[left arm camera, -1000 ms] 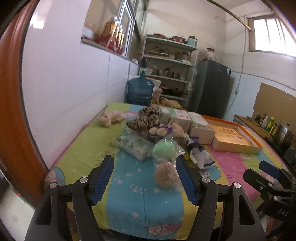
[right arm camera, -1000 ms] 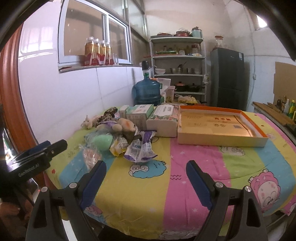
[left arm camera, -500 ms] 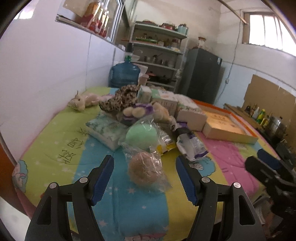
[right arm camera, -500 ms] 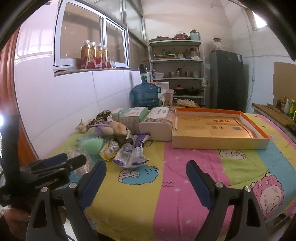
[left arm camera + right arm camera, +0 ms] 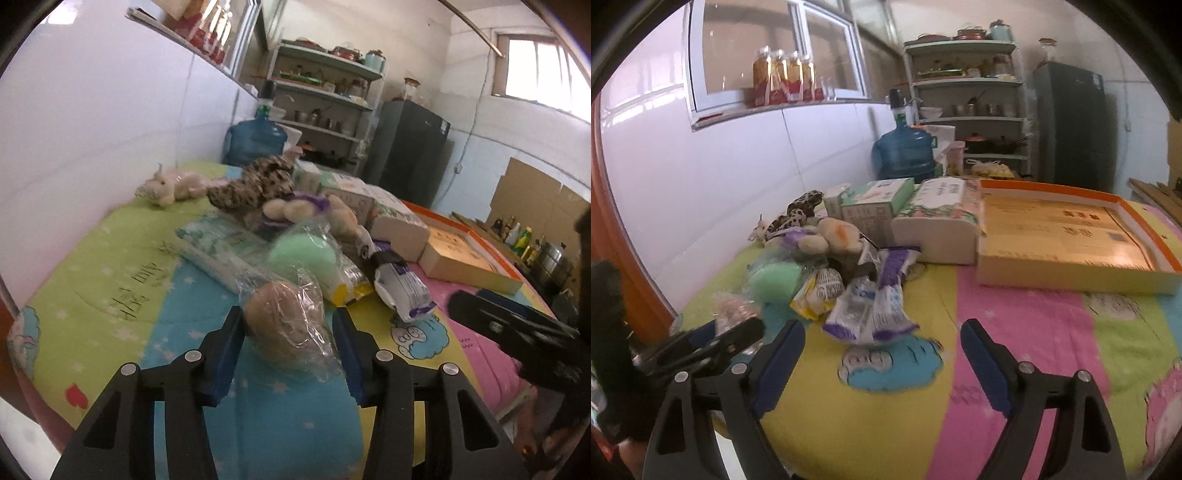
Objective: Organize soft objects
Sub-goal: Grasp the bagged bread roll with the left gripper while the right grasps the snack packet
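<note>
Left wrist, left hand-held gripper (image 5: 288,341) closing around wrapped sponge (image 5: 284,325)

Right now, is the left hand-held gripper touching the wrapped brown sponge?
Cannot tell. In the left wrist view the closing left hand-held gripper straddles the wrapped brown sponge; its crinkled wrap hides any gap at the pads.

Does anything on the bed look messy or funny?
Yes. The leopard-print plush, the cream plush with purple trim and the green sponge in plastic wrap lie heaped crookedly on one another, while the white plush lies apart by the wall.
</note>
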The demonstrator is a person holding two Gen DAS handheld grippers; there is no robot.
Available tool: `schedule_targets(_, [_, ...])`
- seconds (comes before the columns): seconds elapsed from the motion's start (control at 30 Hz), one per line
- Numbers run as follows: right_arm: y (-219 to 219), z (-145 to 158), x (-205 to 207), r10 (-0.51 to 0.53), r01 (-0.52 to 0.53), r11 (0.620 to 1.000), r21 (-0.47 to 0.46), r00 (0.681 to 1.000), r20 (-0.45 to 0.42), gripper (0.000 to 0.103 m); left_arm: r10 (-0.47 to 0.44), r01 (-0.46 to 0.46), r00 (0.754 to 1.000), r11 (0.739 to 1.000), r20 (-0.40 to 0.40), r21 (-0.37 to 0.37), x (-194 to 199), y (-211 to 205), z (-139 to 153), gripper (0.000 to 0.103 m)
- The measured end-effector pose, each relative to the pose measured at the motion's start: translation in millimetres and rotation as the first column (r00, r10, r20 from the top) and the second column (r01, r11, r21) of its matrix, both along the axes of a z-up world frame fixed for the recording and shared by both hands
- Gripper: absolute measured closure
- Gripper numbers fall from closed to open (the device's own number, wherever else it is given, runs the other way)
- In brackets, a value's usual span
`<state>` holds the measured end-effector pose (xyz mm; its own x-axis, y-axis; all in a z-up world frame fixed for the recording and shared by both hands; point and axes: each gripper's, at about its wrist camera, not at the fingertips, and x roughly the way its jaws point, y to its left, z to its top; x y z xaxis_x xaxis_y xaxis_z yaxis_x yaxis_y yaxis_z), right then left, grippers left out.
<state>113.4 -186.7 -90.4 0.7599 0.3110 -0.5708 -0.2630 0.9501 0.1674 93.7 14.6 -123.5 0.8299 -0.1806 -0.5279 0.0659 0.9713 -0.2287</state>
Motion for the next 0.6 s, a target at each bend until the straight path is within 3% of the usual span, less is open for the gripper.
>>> schedule_targets(0.3, [22,-14,51,-0.008,0.006,1.0,-0.025,0.995,-0.096,0.029,0.028,-0.028,0.999,0.999,0.029,0.016,-6,17,6,0.053])
schedule_targets(0.37, [22,-21,56,-0.003,0.001,1.0,-0.02,0.992,-0.129,0.04,0.025,-0.026,0.999,0.999,0.031,0.019,-5,18,5,0.053])
schedule_targets(0.5, [21,-29,58,0.004,-0.004,1.0,0.002,0.99,-0.14,0.045,0.017,-0.018,0.999,1.0,0.043,0.018,-5,18,4,0.053])
schedule_targets(0.57, [19,-27,53,0.006,-0.005,1.0,0.006,0.993,-0.121,0.055,0.013,-0.014,0.999,1.0,0.048,0.008,-6,20,3,0.053])
schedule_targets(0.6, [18,-26,51,-0.001,0.001,1.0,-0.001,0.993,-0.115,0.066,0.012,-0.012,0.999,1.0,0.05,0.002,-7,21,3,0.053])
